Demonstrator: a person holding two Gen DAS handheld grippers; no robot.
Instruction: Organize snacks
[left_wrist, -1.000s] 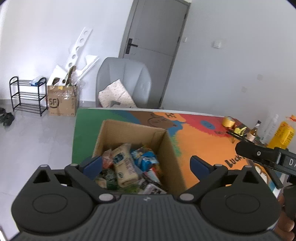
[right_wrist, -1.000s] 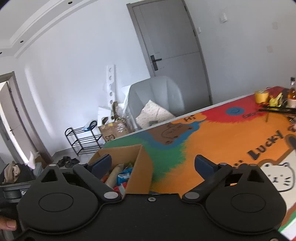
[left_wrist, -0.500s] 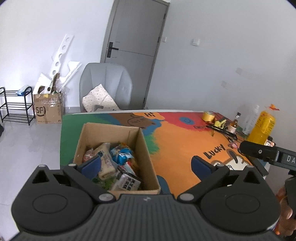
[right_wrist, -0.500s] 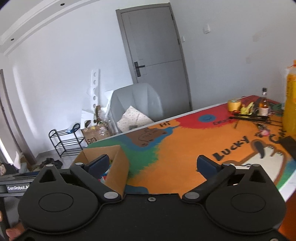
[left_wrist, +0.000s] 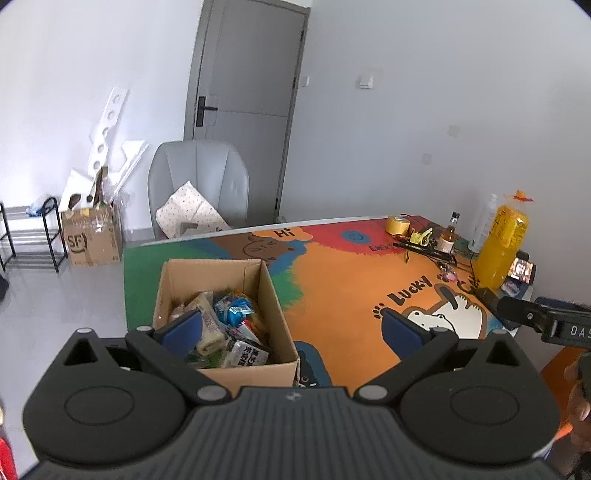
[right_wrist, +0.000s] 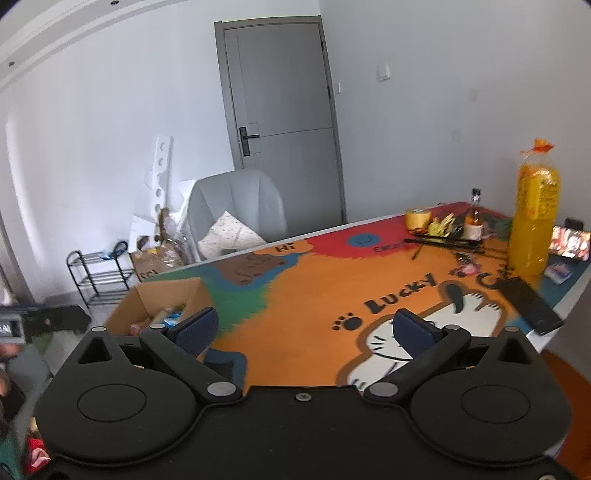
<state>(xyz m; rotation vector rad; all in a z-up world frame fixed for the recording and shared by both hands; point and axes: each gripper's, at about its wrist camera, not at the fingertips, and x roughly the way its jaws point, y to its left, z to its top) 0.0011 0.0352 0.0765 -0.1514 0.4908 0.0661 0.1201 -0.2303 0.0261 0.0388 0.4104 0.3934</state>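
Shoe rack: black wire frame, far left on floor by wall.
SF carton: on floor just right of rack, white foam pieces poking out the top.
Chair: grey, behind table's far edge; patterned cushion on seat.
Door: grey, closed, behind chair.
Cardboard box: open top, on green left end of table mat, near front edge. Also seen in right wrist view, low left.
Snacks: mixed wrapped packets piled inside box; blue-white packet approx. centre, white pack w/ black print at front. None lie on the mat.
Left gripper: held above table front, jaws spread wide, nothing between them. Left blue pad lines up over box interior, right pad over orange mat. Contact w/ box: none seen.
Right gripper: jaws spread wide, empty, over orange/cat print area of mat, well right of box.
Tape roll: yellow, far right part of table, beside small clutter and small glass bottle.
Yellow bottle: tall, upright, orange cap, right edge of table.
Phone: screen lit, propped just right of yellow bottle.
Black flat device: lying at right table edge, in front of bottle; type cannot be told.
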